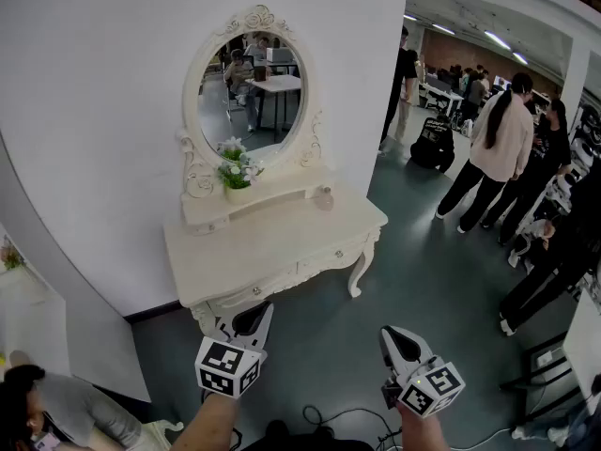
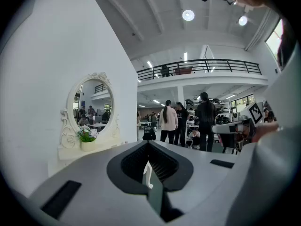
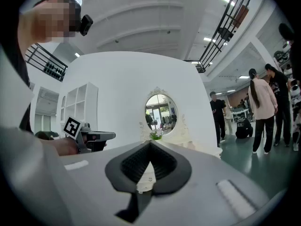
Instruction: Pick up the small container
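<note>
A small pinkish container (image 1: 324, 197) stands on the right end of the raised shelf of a white dressing table (image 1: 282, 242), below its oval mirror (image 1: 251, 94). Both grippers hang low over the grey floor, in front of the table and well short of it. My left gripper (image 1: 264, 315) points at the table's front edge with its jaws shut and nothing between them. My right gripper (image 1: 392, 337) is further right, also shut and empty. In the left gripper view, the left gripper (image 2: 148, 144) has its jaws closed together; in the right gripper view, so does the right gripper (image 3: 150, 143).
A small white pot of flowers (image 1: 238, 178) sits on the shelf's left end. A white wall (image 1: 113, 111) backs the table. Several people (image 1: 498, 148) stand at the right. A person (image 1: 56, 412) sits at the bottom left. A black cable (image 1: 338, 416) lies on the floor.
</note>
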